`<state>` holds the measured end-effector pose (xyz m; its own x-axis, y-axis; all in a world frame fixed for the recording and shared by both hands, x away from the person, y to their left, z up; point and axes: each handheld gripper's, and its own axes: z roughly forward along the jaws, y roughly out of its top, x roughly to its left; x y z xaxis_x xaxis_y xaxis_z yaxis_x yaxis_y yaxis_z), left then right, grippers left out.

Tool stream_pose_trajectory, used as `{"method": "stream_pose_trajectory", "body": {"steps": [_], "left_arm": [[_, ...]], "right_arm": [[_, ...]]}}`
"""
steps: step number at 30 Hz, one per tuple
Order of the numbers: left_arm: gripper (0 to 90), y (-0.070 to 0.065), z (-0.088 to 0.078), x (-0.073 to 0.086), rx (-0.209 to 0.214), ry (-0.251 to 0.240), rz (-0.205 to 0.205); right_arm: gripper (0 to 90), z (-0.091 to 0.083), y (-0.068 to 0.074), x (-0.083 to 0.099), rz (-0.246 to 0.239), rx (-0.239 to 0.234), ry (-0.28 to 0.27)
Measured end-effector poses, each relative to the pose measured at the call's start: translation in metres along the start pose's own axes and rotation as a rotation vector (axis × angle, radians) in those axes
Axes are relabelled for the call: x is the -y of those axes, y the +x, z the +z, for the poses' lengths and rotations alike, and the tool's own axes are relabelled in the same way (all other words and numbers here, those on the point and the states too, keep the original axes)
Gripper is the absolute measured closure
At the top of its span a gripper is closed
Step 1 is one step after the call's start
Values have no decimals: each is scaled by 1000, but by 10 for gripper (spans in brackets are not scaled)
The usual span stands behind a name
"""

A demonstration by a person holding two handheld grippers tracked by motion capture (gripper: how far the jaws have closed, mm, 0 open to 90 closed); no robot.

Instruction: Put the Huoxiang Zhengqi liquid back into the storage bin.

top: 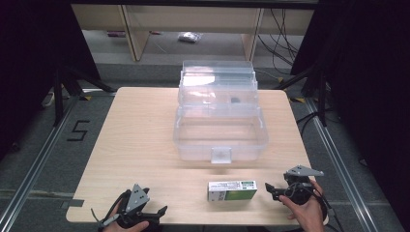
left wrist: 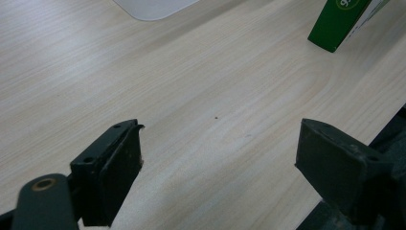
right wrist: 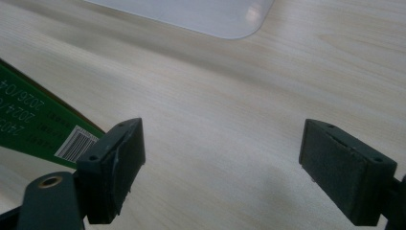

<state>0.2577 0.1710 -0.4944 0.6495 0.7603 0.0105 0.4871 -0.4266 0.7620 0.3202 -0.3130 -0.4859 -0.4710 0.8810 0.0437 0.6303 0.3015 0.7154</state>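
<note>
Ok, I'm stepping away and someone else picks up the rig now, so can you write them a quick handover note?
Left hand-held gripper: open, holding nothing, low at the table's near-left edge.
Right hand-held gripper: open, holding nothing, just right of the box and pointing at it.
The green and white box lies flat near the front edge, untouched.
The clear bin stands open mid-table, its main tub looks empty.
Done: nothing grasped yet.
Left: probably grip the box and put it in the bin.

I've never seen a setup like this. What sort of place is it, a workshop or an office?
Likely a lab or recording studio: a bare wooden table on a cabled floor between black curtains, with a floor number 5.
</note>
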Motion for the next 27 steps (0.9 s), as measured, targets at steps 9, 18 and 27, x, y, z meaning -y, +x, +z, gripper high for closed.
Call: {"method": "stream_pose_trajectory", "body": {"steps": [9,18,27], "left_arm": [[152,1,-1,0,5,15,18],[152,1,0,0,-7,14,19],[152,1,0,0,-13,2,7]], "right_arm": [[183,-3,2,-2,15,-8,23],[192,-8,5,-8,-11,-34,24],[187,-25,11,-23,-96,-52,5]]}}
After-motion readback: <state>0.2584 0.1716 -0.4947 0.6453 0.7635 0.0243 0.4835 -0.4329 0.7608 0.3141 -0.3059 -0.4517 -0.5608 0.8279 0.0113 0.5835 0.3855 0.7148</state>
